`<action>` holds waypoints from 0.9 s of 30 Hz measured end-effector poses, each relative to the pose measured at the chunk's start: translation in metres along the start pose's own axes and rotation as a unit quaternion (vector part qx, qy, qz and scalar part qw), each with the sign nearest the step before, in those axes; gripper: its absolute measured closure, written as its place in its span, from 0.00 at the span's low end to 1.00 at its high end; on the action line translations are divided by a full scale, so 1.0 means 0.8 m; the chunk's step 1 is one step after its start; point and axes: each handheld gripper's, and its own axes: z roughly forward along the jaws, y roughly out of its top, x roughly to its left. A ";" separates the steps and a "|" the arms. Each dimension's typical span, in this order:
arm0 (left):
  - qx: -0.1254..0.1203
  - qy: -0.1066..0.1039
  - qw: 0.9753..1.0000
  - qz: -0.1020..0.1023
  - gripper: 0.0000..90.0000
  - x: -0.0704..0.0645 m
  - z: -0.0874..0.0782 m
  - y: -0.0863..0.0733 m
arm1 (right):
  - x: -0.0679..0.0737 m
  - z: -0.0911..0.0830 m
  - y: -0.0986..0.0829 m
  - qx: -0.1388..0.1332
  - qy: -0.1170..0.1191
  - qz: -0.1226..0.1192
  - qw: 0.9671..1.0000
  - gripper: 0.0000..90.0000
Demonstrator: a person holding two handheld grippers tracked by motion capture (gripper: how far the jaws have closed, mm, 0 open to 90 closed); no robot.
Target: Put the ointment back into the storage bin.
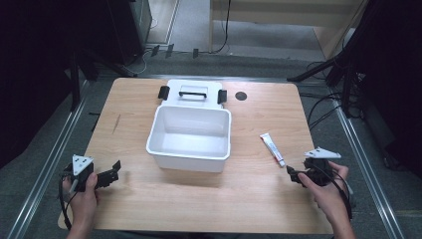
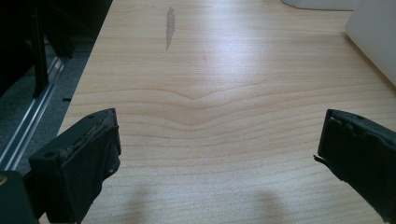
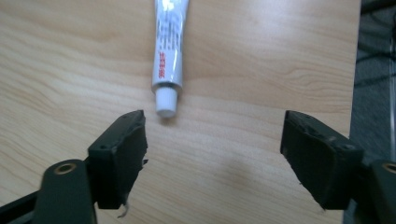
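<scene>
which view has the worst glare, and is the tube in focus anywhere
Left gripper view: broad pale sheen across the table, grain washed out there. Right gripper view: tube fairly sharp, red print visible but unreadable. High view: tube small and soft, surroundings dark.

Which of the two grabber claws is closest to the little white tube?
The right gripper. Its open jaws point at the tube, just short of its cap. The left gripper sits across the table, beyond the white box.

Bare bench [image 1: 259, 199] lies open along the near edge between both grippers; white bin [image 1: 191, 134] blocks the middle, tube [image 1: 272, 149] lies just ahead of right gripper [image 1: 293, 175].
</scene>
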 end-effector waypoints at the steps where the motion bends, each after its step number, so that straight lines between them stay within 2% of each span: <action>1: 0.000 0.000 1.000 0.000 0.00 0.000 0.000 0.000 | 0.001 0.003 0.007 0.025 -0.002 -0.012 1.000 0.24; 4: -0.003 0.001 1.000 -0.001 0.00 0.000 0.000 0.000 | 0.005 0.010 0.026 0.092 0.008 -0.039 0.995 0.23; 7: -0.003 0.001 1.000 -0.001 0.00 0.000 0.000 0.000 | 0.008 0.017 0.045 0.142 0.021 -0.052 0.988 0.24; 8: -0.002 0.001 1.000 -0.001 0.00 -0.001 0.000 0.000 | 0.009 0.020 0.051 0.161 0.025 -0.055 0.985 0.24; 10: -0.003 0.001 1.000 -0.001 0.00 -0.001 0.000 0.000 | 0.010 0.024 0.065 0.185 0.026 -0.061 0.981 0.26; 12: -0.002 0.001 1.000 -0.001 0.00 -0.001 0.000 0.000 | 0.011 0.028 0.081 0.207 0.032 -0.051 0.976 0.28; 13: -0.003 0.001 1.000 -0.002 0.00 0.000 0.000 0.000 | 0.011 0.030 0.090 0.218 0.030 -0.054 0.974 0.30; 14: -0.003 0.001 1.000 -0.002 0.00 0.000 0.000 0.000 | 0.011 0.030 0.090 0.218 0.030 -0.054 0.974 0.30; 15: -0.002 0.000 1.000 -0.001 0.00 0.000 0.000 0.000 | 0.012 0.032 0.095 0.228 0.027 -0.051 0.972 0.31; 16: -0.002 0.000 1.000 -0.002 0.00 0.000 0.000 0.000 | 0.014 0.039 0.108 0.253 0.024 -0.057 0.966 0.32; 19: -0.003 -0.001 1.000 -0.002 0.00 0.000 0.000 0.000 | 0.021 0.051 0.123 0.289 0.030 -0.068 0.954 0.36; 20: -0.003 -0.001 1.000 -0.002 0.00 0.000 0.000 0.000 | 0.021 0.051 0.123 0.289 0.030 -0.068 0.954 0.36; 21: -0.003 -0.002 1.000 -0.002 0.00 0.000 0.000 0.000 | 0.025 0.060 0.133 0.300 0.026 -0.076 0.951 0.38; 22: -0.003 -0.002 1.000 -0.002 0.00 0.000 0.000 0.000 | 0.025 0.060 0.133 0.300 0.026 -0.076 0.951 0.38; 23: -0.003 -0.002 1.000 -0.002 0.00 0.000 0.000 0.000 | 0.029 0.067 0.143 0.304 0.018 -0.075 0.950 0.39; 27: -0.003 -0.003 1.000 -0.002 0.00 0.000 0.000 0.000 | 0.030 0.078 0.154 0.311 0.025 -0.066 0.948 0.44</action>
